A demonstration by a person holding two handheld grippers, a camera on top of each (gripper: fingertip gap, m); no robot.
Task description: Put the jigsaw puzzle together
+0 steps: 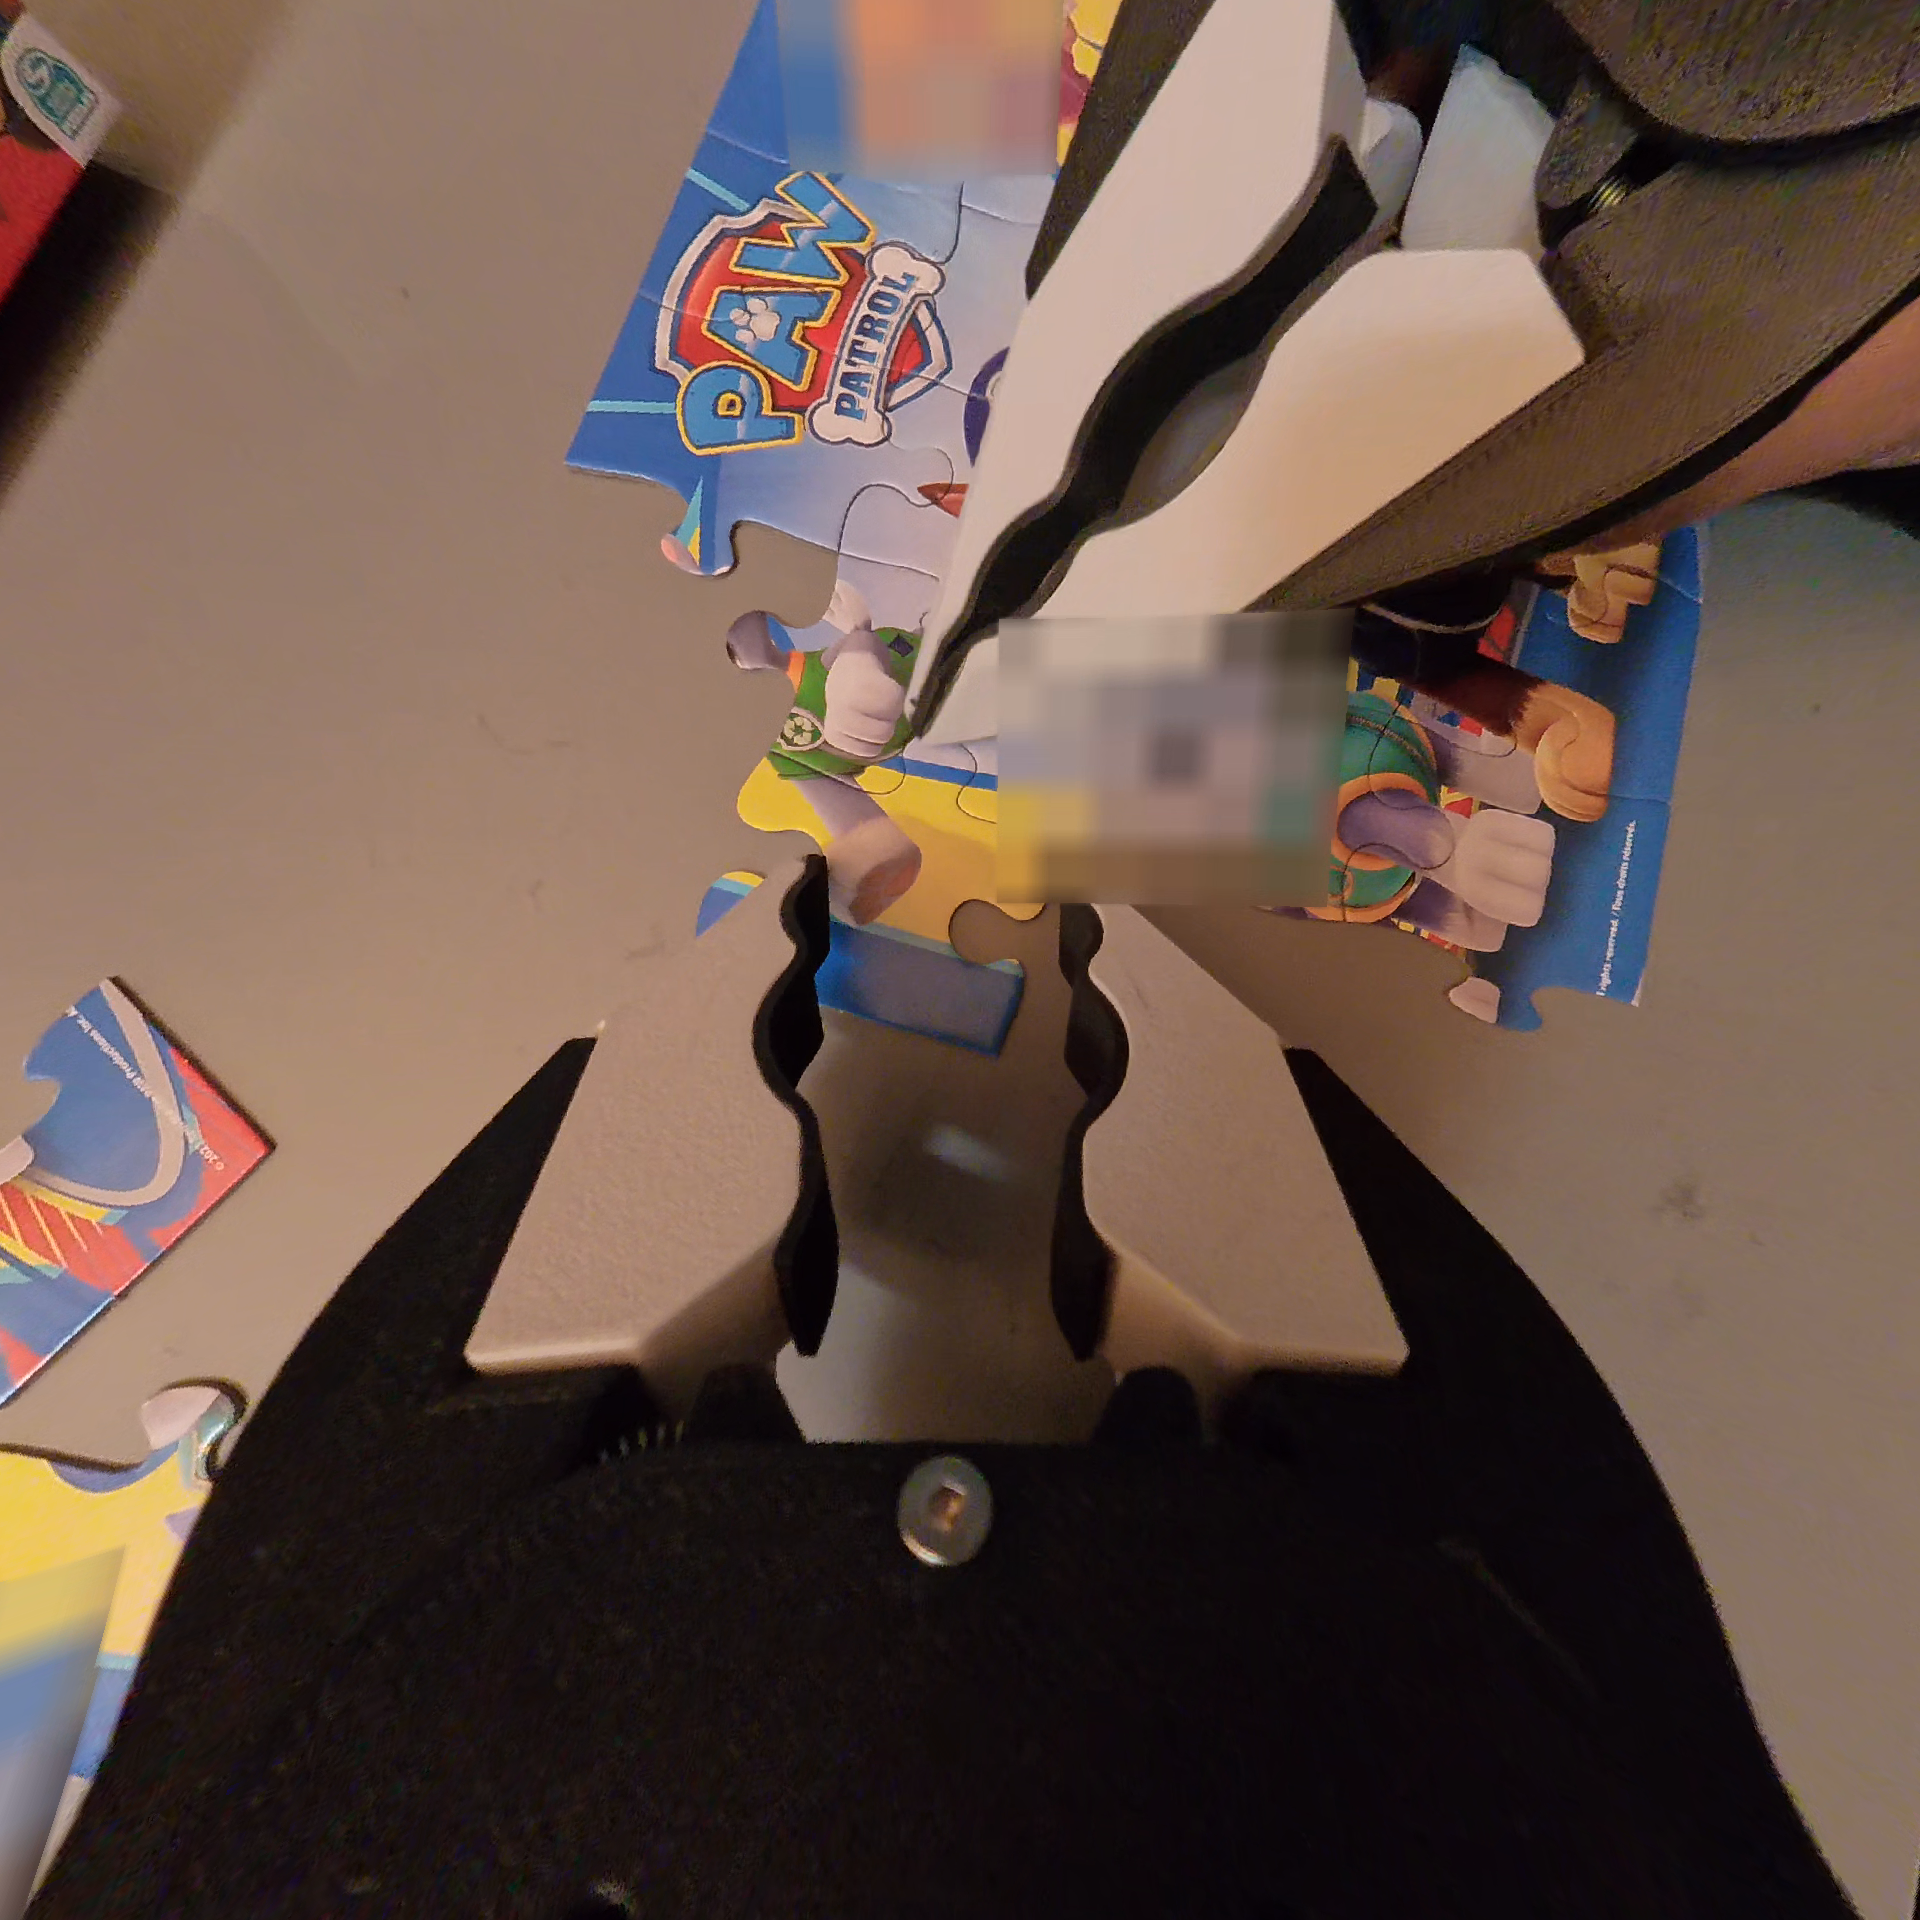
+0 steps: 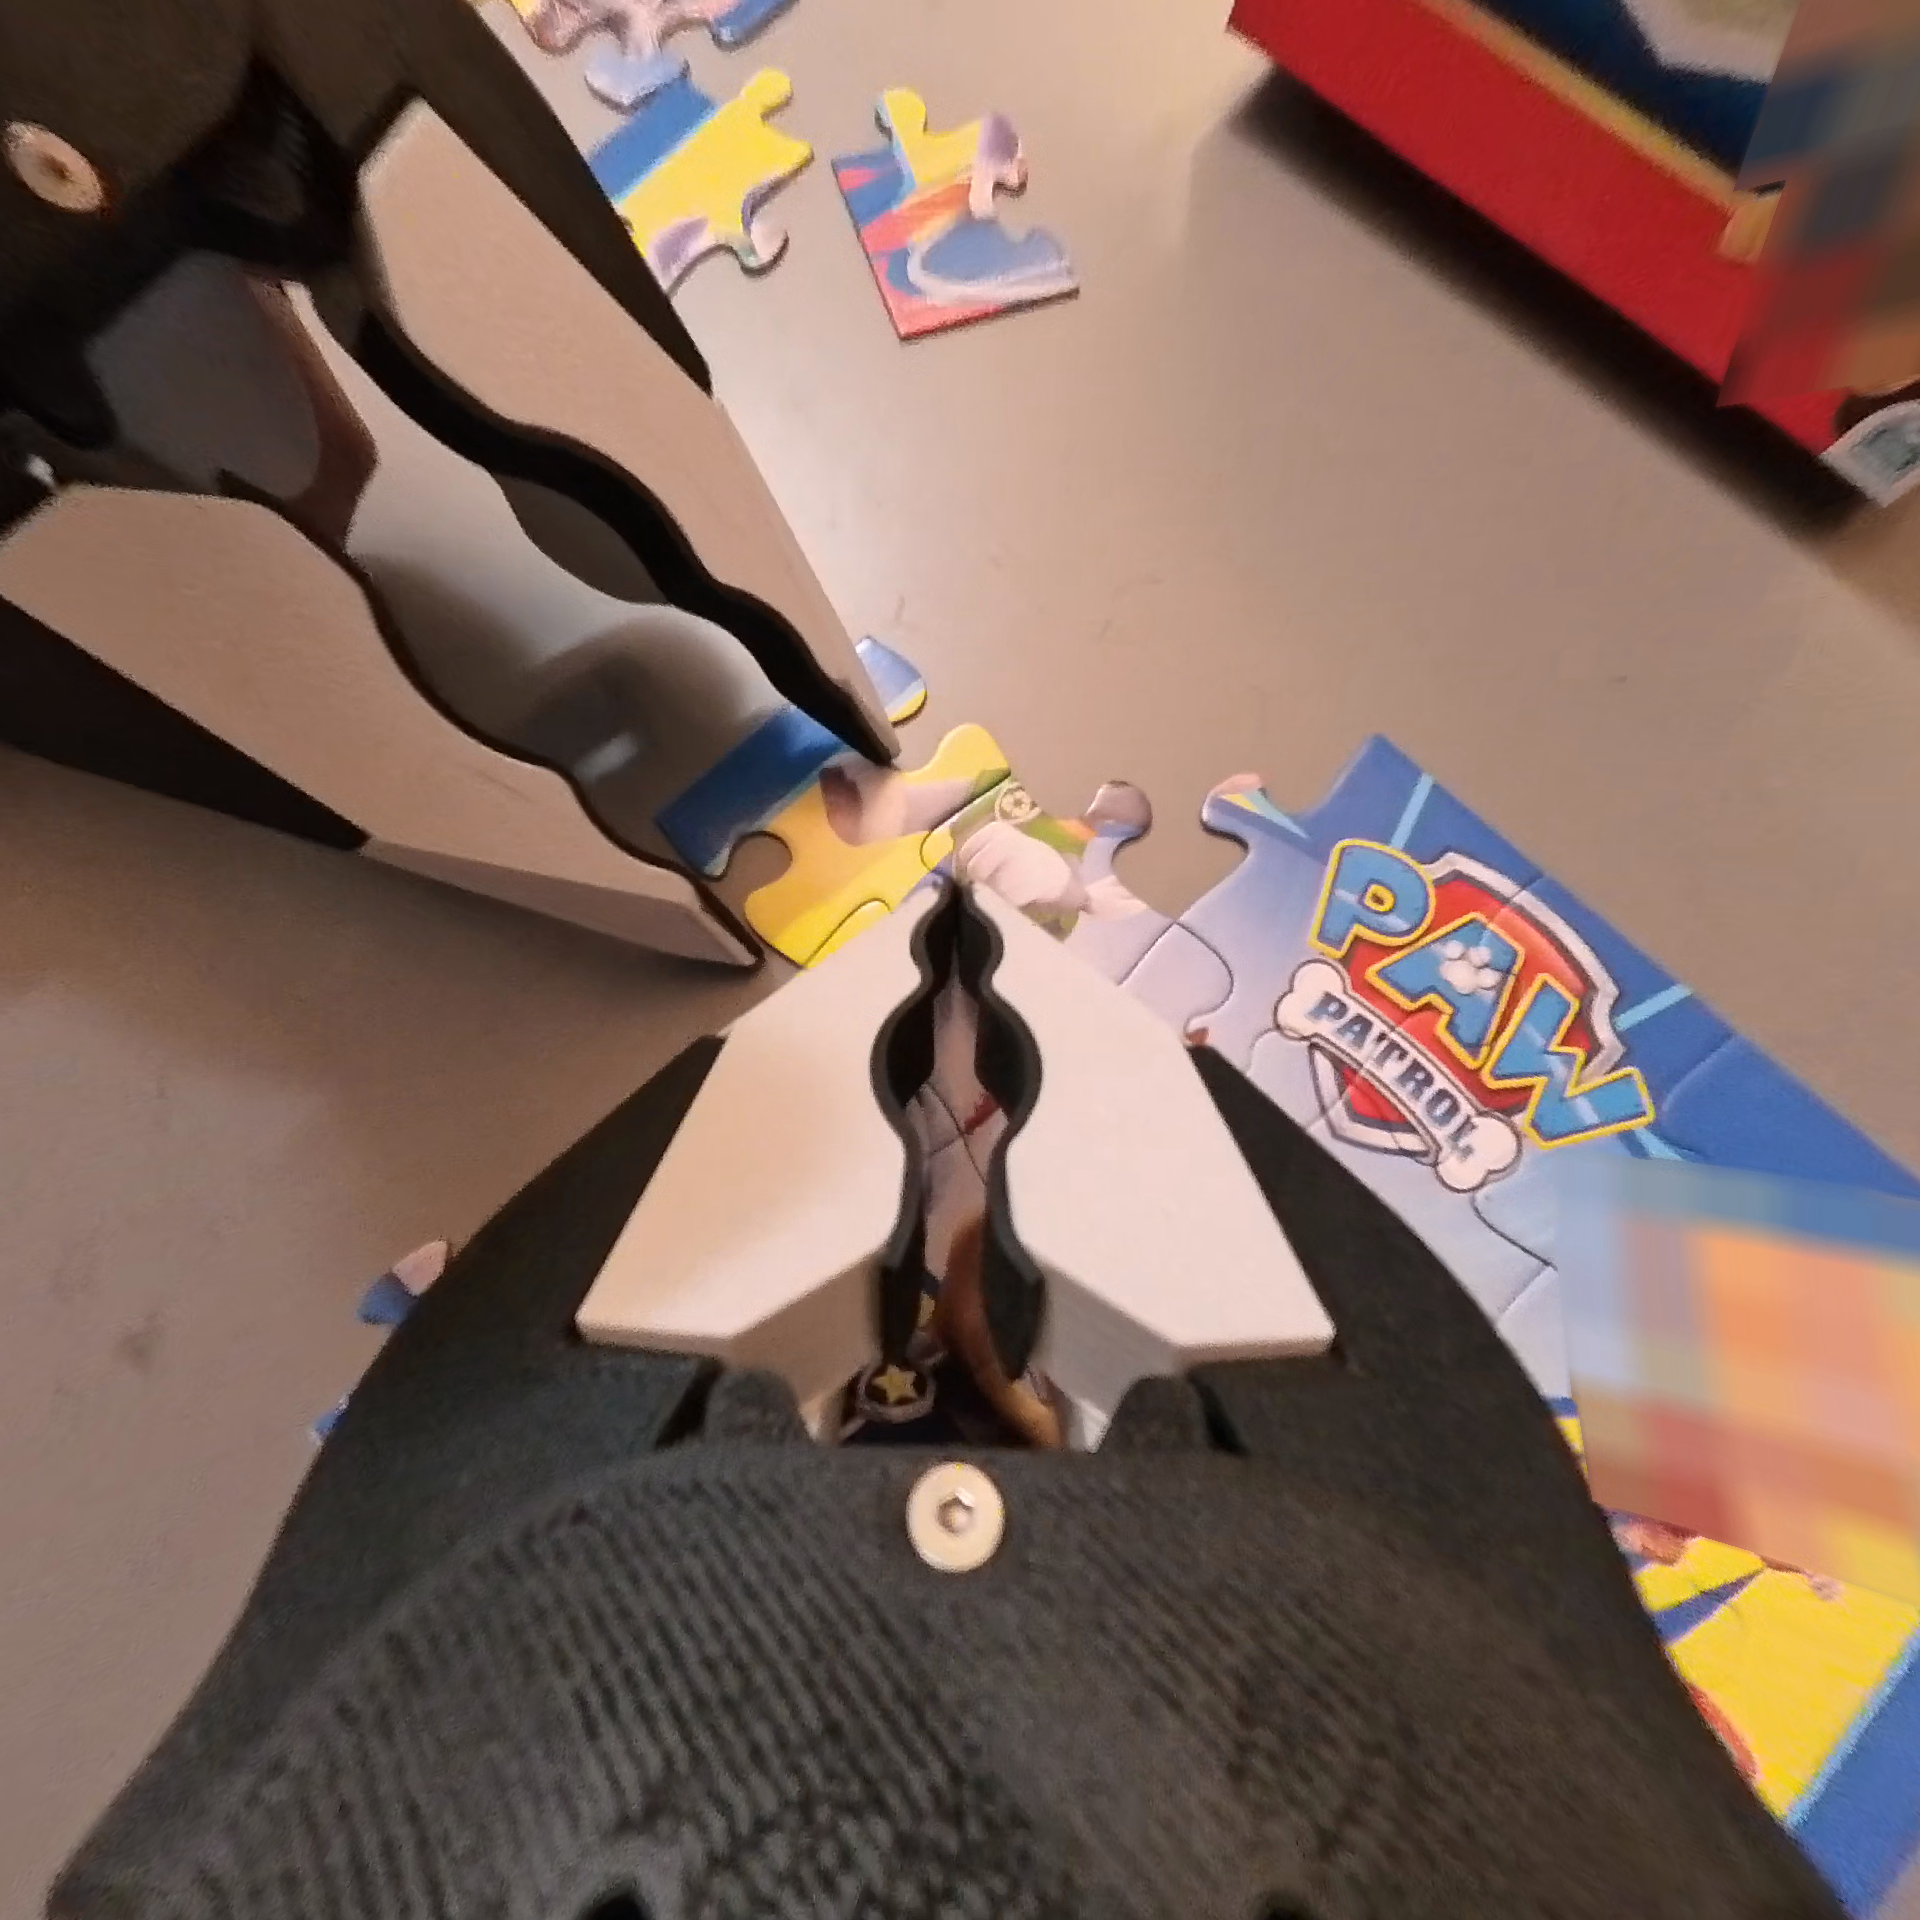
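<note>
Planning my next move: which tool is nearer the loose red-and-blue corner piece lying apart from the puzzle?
Left. The left tool is open at the puzzle's edge, the corner piece off to its left. The right tool, shut, sits over the puzzle, farther away.

Plain beige tabletop point(image 1: 312, 623), partly assembled cartoon jigsaw puzzle point(image 1: 790, 343) lying flat, loose puzzle pieces point(image 2: 956, 218) apart from it, red puzzle box point(image 2: 1507, 177) at the edge

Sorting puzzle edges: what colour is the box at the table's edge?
Red cardboard box, clearest in the right wrist view.
</note>
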